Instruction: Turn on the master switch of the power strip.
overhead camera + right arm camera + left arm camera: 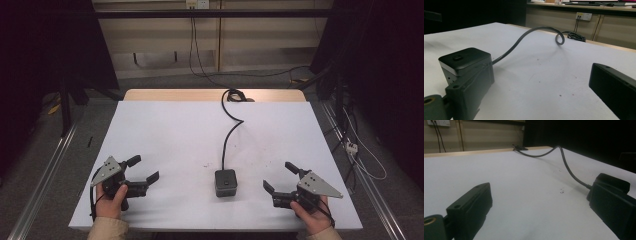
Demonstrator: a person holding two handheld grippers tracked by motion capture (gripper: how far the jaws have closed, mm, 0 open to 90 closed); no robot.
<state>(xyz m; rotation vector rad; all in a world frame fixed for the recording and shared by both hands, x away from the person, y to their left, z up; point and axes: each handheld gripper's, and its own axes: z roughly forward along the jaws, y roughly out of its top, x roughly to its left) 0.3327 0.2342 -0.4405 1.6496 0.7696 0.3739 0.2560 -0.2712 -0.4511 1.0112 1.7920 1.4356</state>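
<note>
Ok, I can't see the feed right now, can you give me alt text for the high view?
A small black cube-shaped box sits near the front of a white table, its black cable snaking to the far edge. On either side a hand rests a claw on the table: the left claw and right claw both stand open, empty, pointing inward at the box, clear of it.

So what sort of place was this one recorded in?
Most likely a lab or workshop set up for recording, not a home. A white-covered table stands between dark curtains, metal floor rails run alongside it, and loose cables trail to a wall socket. Further desks show in the right gripper view.
</note>
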